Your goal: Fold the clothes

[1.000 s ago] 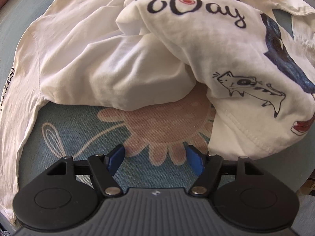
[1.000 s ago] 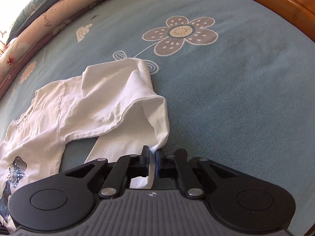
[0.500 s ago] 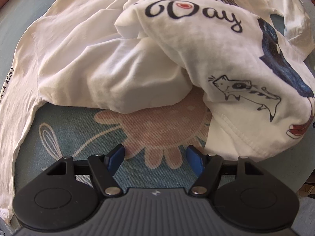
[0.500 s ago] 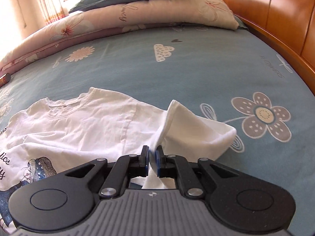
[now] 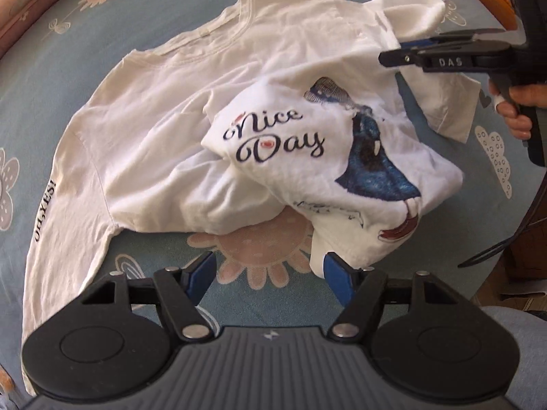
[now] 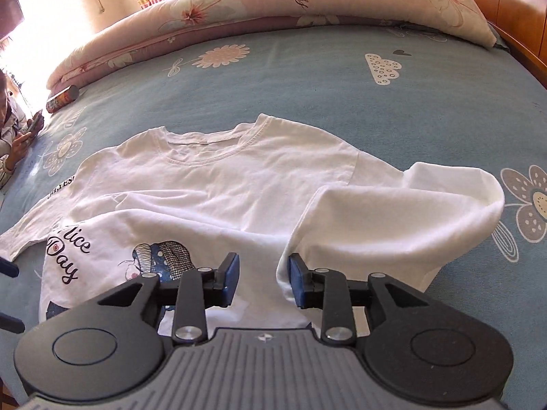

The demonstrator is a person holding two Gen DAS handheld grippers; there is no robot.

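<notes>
Right wrist view took in the biggest thing first: the bed with its blue flower-printed sheet (image 6: 307,95), which served as my folding surface. At its head lay a pink floral quilt (image 6: 239,10), rolled out of the way and well apart from the work. Spread on the sheet near me was the white cotton T-shirt with the "Nice Day" print (image 6: 222,184), collar pointing toward the quilt. Its lower printed half was bunched up over the chest, so I judged the fold only partly made and untidy. The shirt's right short sleeve (image 6: 403,218) lay turned inward across the body, probably brought there to narrow the garment before the next fold.

My right fingers (image 6: 261,275) were opening, a clear gap between the blue pads; the sleeve's edge hung just beside one pad, but the pads were not pressing on it. From the left wrist view the same tool (image 5: 403,53) hovered over that sleeve, gripped by a hand (image 5: 516,109).

My left fingers (image 5: 268,275) stood wide and held nothing, low over the sheet's pink flower, with the shirt's hem (image 5: 342,249) touching one pad. I judged them placed to take that hem next.

Smallest, a little can (image 6: 63,98) lay far off by the quilt.
</notes>
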